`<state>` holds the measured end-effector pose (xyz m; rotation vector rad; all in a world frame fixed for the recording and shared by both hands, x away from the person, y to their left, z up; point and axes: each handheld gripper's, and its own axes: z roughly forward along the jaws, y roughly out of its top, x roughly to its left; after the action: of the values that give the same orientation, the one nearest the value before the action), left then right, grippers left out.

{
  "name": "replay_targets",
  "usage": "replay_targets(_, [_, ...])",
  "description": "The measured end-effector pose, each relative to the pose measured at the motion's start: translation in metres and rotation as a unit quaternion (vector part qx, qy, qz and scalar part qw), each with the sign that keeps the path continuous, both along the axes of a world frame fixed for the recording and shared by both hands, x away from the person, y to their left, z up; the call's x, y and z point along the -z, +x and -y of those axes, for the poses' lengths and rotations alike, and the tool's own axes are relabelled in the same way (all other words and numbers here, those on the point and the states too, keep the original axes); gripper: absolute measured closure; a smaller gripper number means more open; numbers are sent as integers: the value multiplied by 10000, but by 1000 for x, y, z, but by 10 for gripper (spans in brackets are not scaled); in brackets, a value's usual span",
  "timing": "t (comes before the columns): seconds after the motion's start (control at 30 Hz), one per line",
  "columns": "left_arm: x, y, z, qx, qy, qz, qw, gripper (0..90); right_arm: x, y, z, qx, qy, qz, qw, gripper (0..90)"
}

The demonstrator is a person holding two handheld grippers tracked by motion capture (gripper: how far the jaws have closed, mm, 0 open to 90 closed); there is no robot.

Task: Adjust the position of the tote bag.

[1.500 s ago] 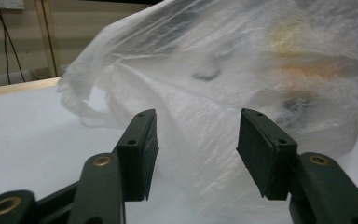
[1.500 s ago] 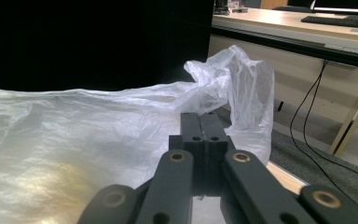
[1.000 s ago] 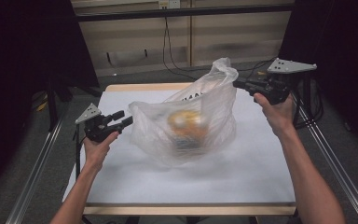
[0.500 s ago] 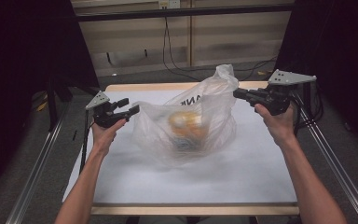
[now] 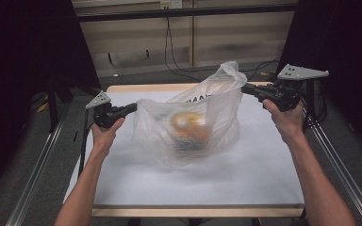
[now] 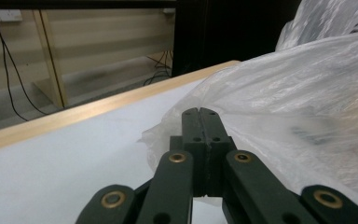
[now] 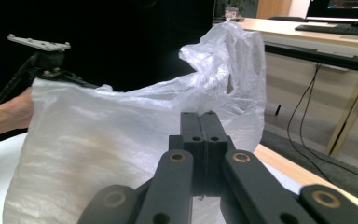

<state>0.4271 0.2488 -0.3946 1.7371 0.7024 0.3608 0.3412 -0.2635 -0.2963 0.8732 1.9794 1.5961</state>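
Left gripper (image 5: 131,108) pinches the plastic bag (image 5: 188,127) at its 9 o'clock edge; right gripper (image 5: 246,88) pinches its 2 o'clock edge, both equally near.

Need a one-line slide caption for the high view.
Two hand-held claws, left and right, flank a translucent plastic bag holding orange items on a white table.

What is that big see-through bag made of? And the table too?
The bag looks like thin plastic film: cloudy-clear, crinkled and shiny, with something orange showing through. The table seems to have a matte white top, possibly laminate or a sheet, with a pale wood-looking edge along its sides.
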Motion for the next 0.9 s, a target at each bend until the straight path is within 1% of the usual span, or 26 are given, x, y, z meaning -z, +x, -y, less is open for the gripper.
replay_targets(0.07, [-11,-4,-1,51,-42,134,9999,900,-4,-1,3,53,8,27,10000,900])
replay_targets(0.1, [-15,-6,-1,30,-65,154,9999,900,-5,-1,4,81,-11,42,10000,900])
replay_targets(0.13, [-20,-8,-2,52,-49,235,9997,900,-6,-1,4,86,13,54,9999,900])
replay_targets(0.17, [-26,-11,-1,60,-180,258,9995,900,-8,-1,6,119,21,70,9999,900])
replay_targets(0.2, [-30,-12,-2,54,-116,312,9994,900,-10,-2,7,126,27,86,9999,900])
replay_targets(0.23, [-34,-14,-3,72,-147,357,9992,900,-11,-2,8,151,38,96,9998,900])
replay_targets(0.27, [-38,-16,-4,66,-114,401,9991,900,-13,-2,9,172,41,110,9998,900])
replay_targets(0.3, [-42,-18,-5,99,-137,457,9988,900,-14,-3,10,170,50,109,9998,900])
replay_targets(0.33, [-45,-20,-5,114,-218,469,9986,900,-16,-4,11,163,61,136,9998,900])
replay_targets(0.37, [-49,-22,-6,174,-201,524,9983,900,-18,-4,11,178,47,158,9997,900])
replay_targets(0.4, [-51,-24,-6,159,-195,537,9982,900,-20,-6,11,194,45,164,9997,900])
replay_targets(0.43, [-54,-26,-7,200,-169,562,9981,900,-21,-6,12,211,34,189,9996,900])
replay_targets(0.47, [-58,-29,-7,177,-139,618,9978,900,-22,-7,12,215,37,203,9996,900])
replay_targets(0.5, [-60,-31,-7,191,-174,654,9975,900,-24,-9,12,261,50,226,9994,900])
replay_targets(0.57, [-65,-37,-8,217,-146,735,9969,900,-26,-10,14,282,81,275,9992,900])
replay_targets(0.6, [-67,-39,-8,261,-174,759,9966,900,-28,-12,15,350,107,305,9989,900])
replay_targets(0.63, [-69,-42,-9,282,-125,796,9964,900,-29,-13,17,328,114,341,9988,900])
replay_targets(0.73, [-74,-56,-10,397,-134,931,9948,900,-30,-17,20,393,156,395,9983,900])
replay_targets(0.77, [-77,-64,-11,445,-140,1000,9939,900,-30,-19,20,390,137,404,9983,900])
replay_targets(0.8, [-78,-70,-10,534,-215,1055,9927,900,-30,-22,21,419,126,447,9980,900])
replay_targets(0.83, [-80,-76,-10,591,-215,1129,9916,900,-30,-24,21,400,154,444,9981,900])
replay_targets(0.9, [-84,-87,-9,639,-184,1229,9902,900,-30,-30,21,413,107,492,9979,900])
